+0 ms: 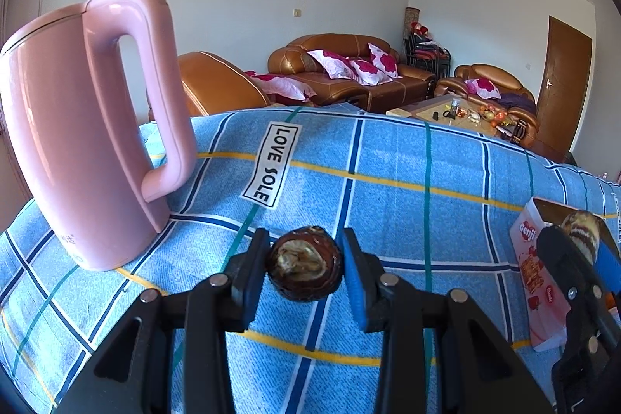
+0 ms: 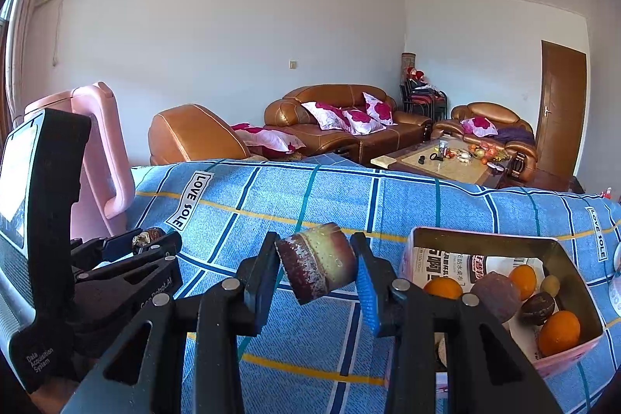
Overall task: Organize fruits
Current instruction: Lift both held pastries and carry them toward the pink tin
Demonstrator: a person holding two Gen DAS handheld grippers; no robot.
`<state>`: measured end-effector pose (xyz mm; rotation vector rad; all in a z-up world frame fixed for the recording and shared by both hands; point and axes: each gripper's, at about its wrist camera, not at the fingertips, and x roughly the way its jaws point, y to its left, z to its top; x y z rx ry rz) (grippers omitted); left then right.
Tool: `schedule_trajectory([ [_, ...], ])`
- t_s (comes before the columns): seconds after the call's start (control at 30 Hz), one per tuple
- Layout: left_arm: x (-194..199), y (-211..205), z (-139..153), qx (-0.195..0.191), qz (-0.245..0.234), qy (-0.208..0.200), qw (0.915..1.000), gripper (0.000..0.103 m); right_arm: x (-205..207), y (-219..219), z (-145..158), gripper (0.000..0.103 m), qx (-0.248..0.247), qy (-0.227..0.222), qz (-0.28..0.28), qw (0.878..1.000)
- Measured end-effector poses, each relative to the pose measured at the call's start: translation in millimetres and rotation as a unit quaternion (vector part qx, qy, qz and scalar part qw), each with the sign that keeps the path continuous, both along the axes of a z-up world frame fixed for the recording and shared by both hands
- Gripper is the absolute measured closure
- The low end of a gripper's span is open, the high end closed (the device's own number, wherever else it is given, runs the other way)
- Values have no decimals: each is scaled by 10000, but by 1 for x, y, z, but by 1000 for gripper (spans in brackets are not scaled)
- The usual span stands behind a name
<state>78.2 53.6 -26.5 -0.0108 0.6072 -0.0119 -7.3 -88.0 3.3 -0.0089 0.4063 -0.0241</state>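
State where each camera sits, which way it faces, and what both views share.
Left wrist: on the left hand-held gripper, looking across the blue cloth at a dark fruit half; the right hand-held gripper shows at the edge.
Right wrist: on the right hand-held gripper, holding a fruit piece beside the fruit box; the left hand-held gripper shows.
Shared: pink kettle, cloth, sofas.

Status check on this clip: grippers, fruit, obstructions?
Left gripper shut on dark fruit. Right gripper shut on cut fruit, beside box. Path unobstructed.
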Motion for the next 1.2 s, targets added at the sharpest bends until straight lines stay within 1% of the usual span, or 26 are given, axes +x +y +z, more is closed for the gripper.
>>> schedule_trajectory([
  [0.23, -16, -8, 2, 87, -3, -157, 9998, 64, -12, -6, 2, 64, -10, -28, -70, 10000],
  [0.63, -38, -29, 7, 242, -145, -359, 9990, 64, -28, -25, 4, 64, 18, -26, -229, 9997],
  [1.2, -65, -70, 13, 290, -466, -455, 9975, 64, -52, -55, 7, 64, -96, -91, -410, 9991],
])
